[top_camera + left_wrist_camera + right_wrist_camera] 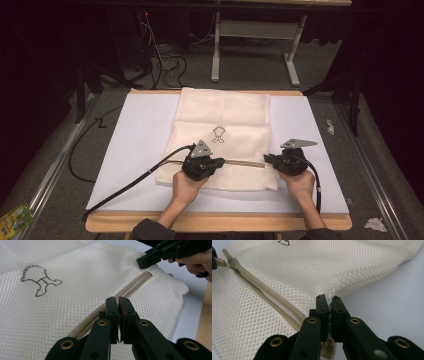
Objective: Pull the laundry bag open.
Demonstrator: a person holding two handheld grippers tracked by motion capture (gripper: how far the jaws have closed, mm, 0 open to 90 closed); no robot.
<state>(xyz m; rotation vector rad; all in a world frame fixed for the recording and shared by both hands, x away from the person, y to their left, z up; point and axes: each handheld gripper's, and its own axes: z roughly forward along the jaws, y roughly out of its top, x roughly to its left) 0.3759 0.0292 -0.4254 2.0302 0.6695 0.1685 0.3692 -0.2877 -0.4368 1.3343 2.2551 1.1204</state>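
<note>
My left gripper [118,301] pinches the zipper pull [220,262]; my right gripper [329,300] pinches the mesh laundry bag [222,125] at its 3 o'clock end. The bag lies mid-table, light, limp, prone to bunching, so I judge the zipper [130,288] needs taut holding.

text: none readable | mesh laundry bag [75,287]: one dark outline emblem [40,280] stitched on the cream mesh (a shape, no letters; also seen in the high view [218,134]) | yellow-green wrapper [14,220] on floor: print too small to read | numbers: none | brands: none
</note>
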